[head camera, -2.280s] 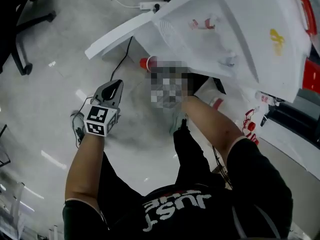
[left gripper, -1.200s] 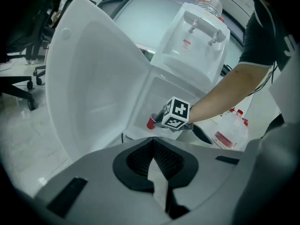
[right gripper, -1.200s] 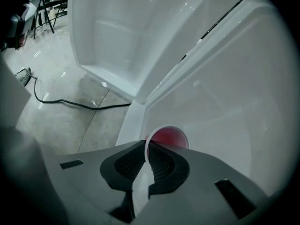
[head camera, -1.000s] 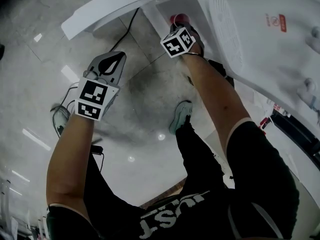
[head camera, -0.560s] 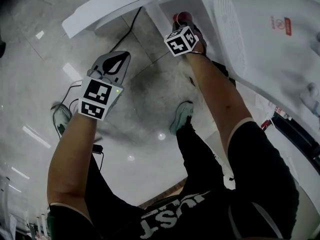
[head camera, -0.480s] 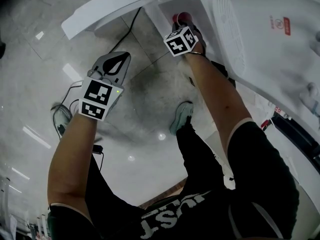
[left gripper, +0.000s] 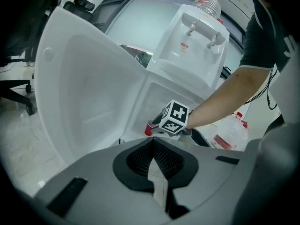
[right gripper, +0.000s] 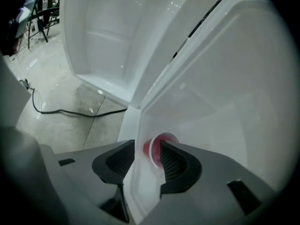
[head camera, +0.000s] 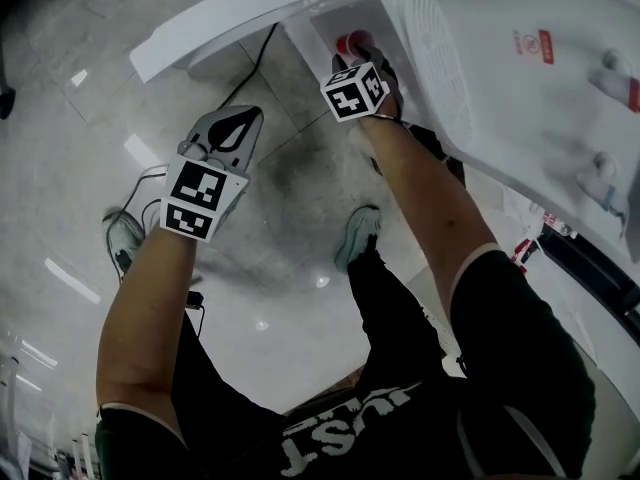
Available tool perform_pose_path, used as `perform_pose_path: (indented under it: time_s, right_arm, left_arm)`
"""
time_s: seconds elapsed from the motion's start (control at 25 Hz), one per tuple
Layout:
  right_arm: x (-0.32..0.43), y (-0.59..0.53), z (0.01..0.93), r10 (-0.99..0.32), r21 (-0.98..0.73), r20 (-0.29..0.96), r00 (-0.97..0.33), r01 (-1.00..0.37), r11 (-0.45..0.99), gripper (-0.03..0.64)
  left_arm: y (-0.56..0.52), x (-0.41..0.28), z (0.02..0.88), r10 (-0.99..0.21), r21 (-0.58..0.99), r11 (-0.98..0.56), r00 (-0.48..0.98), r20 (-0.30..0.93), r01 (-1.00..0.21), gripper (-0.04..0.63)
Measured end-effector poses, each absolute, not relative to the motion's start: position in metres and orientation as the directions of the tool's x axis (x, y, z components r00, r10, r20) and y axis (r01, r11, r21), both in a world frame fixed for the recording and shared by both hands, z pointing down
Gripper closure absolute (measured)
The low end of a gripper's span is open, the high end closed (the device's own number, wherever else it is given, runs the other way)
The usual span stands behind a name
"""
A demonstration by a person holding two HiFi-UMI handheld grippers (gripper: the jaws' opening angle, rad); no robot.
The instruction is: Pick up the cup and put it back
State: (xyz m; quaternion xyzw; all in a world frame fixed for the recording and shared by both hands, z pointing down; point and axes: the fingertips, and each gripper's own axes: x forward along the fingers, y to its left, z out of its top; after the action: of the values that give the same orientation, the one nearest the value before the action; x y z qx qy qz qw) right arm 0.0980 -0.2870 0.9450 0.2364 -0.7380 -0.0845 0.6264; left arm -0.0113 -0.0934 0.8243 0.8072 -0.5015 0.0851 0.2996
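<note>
The red cup (head camera: 355, 42) sits on the floor of the water dispenser's open lower cabinet (head camera: 330, 18). My right gripper (head camera: 360, 58) reaches down into that cabinet. Its jaws have just been opening and now stand apart, one on each side of the cup (right gripper: 157, 149), without pressing on it. The right gripper view (right gripper: 147, 161) shows a clear gap on the cup's left side. My left gripper (head camera: 240, 120) hangs over the floor to the left, shut and with nothing in it (left gripper: 152, 172). From there I see the cup (left gripper: 148, 129) beside the right gripper's marker cube (left gripper: 174, 117).
The white cabinet door (head camera: 250, 13) swings out to the left. The dispenser body (head camera: 520, 78) with its taps (left gripper: 201, 29) towers on the right. A black cable (right gripper: 65, 111) lies on the tiled floor. Water bottles (left gripper: 229, 135) stand beside the dispenser. The person's shoes (head camera: 357, 236) are below.
The right gripper's jaws have parted and the gripper has lifted slightly, so more of the cup shows beyond it. The left gripper has stayed where it was.
</note>
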Motion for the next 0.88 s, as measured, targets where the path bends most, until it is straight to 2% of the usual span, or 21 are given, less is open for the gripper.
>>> perform_pose_path:
  time_s: [0.28, 0.48, 0.72, 0.88]
  right_arm:
    - [0.076, -0.214, 0.878, -0.369, 0.314, 0.905, -0.21, -0.253, 0.915, 0.426]
    - [0.08, -0.158, 0.801, -0.313, 0.222, 0.916, -0.252, -0.333, 0.916, 0.453]
    - [0.108, -0.085, 0.669, -0.224, 0.118, 0.924, -0.31, -0.326, 0.938, 0.519]
    - [0.11, -0.074, 0.557, -0.236, 0.074, 0.881, -0.411, -0.371, 0.926, 0.543]
  left_arm:
    - [-0.069, -0.013, 0.768, -0.77, 0.432, -0.27, 0.463, 0.44, -0.86, 0.588]
    - [-0.046, -0.007, 0.702, -0.781, 0.452, -0.241, 0.448, 0.436, -0.859, 0.588]
    - [0.002, 0.01, 0.582, -0.771, 0.527, -0.17, 0.446, 0.455, -0.833, 0.588]
    - [0.0, 0.003, 0.474, -0.809, 0.486, -0.211, 0.43, 0.4, -0.848, 0.588]
